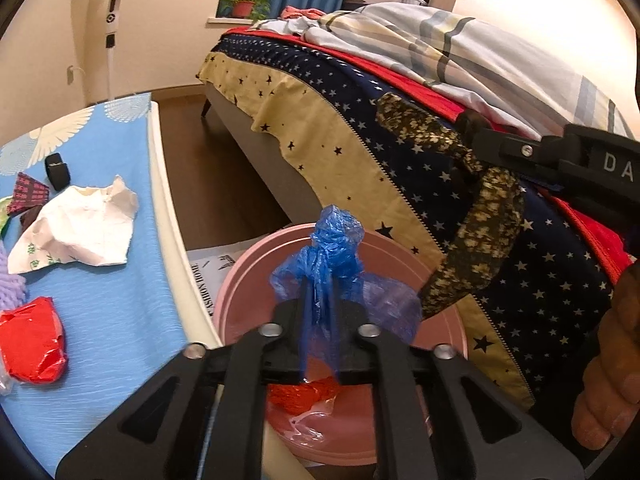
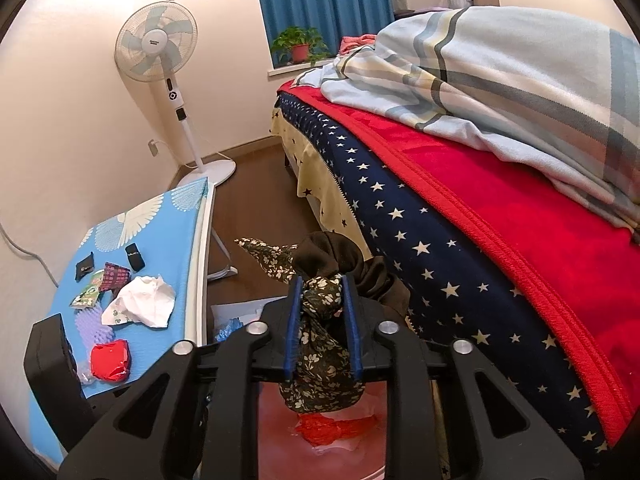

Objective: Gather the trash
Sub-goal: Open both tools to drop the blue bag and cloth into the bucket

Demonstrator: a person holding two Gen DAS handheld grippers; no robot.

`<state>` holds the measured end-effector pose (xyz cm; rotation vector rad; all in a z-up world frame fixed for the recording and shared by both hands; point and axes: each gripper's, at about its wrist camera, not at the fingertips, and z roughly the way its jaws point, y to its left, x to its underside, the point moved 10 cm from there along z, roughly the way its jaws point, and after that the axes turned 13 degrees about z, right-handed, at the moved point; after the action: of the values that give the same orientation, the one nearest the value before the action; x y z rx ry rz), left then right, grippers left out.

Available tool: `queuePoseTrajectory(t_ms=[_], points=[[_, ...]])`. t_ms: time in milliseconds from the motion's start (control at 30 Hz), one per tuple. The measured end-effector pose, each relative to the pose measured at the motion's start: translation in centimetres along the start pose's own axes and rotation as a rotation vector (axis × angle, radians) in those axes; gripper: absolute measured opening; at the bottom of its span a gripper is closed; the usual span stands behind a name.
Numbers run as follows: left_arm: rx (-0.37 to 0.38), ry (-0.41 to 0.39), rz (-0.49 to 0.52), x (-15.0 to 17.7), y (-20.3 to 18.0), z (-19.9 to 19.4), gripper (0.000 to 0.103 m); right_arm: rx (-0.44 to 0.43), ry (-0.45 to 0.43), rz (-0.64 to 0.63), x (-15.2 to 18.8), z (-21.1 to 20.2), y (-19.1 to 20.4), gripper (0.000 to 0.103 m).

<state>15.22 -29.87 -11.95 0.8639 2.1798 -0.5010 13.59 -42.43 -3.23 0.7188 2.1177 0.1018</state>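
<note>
My left gripper (image 1: 320, 304) is shut on a crumpled blue plastic bag (image 1: 334, 252) and holds it above a pink bin (image 1: 248, 280) on the floor. A red plastic wrapper (image 1: 304, 394) lies inside the bin. My right gripper (image 2: 322, 320) is shut on a dark floral cloth (image 2: 320, 344) and holds it over the same bin (image 2: 280, 420). The right gripper and its cloth (image 1: 472, 216) also show in the left wrist view. On the blue table (image 1: 112, 300) lie a crumpled white paper (image 1: 80, 236), a red wrapper (image 1: 32, 344) and small packets (image 1: 30, 196).
The bed (image 2: 440, 240) with a starred cover, red blanket and plaid quilt stands close on the right. A standing fan (image 2: 160, 48) is by the far wall. A printed paper (image 1: 208, 276) lies on the floor beside the bin. A purple spiky object (image 2: 94, 328) is on the table.
</note>
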Motion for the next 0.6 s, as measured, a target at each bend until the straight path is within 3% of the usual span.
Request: queuePoseTrajectory(t_ms=[100, 233, 600], points=[[0.001, -0.002, 0.003, 0.0, -0.1, -0.2, 0.032, 0.007, -0.006, 0.004, -0.1, -0.2, -0.2, 0.035], [-0.003, -0.008, -0.001, 0.0, 0.1, -0.6, 0.033, 0.016, -0.018, 0.0, -0.3, -0.5, -0.3, 0.043], [-0.033, -0.034, -0.032, -0.2, 1.6, -2.1, 0.034, 0.004, -0.037, 0.005, -0.6, -1.2, 0.0, 0.044]])
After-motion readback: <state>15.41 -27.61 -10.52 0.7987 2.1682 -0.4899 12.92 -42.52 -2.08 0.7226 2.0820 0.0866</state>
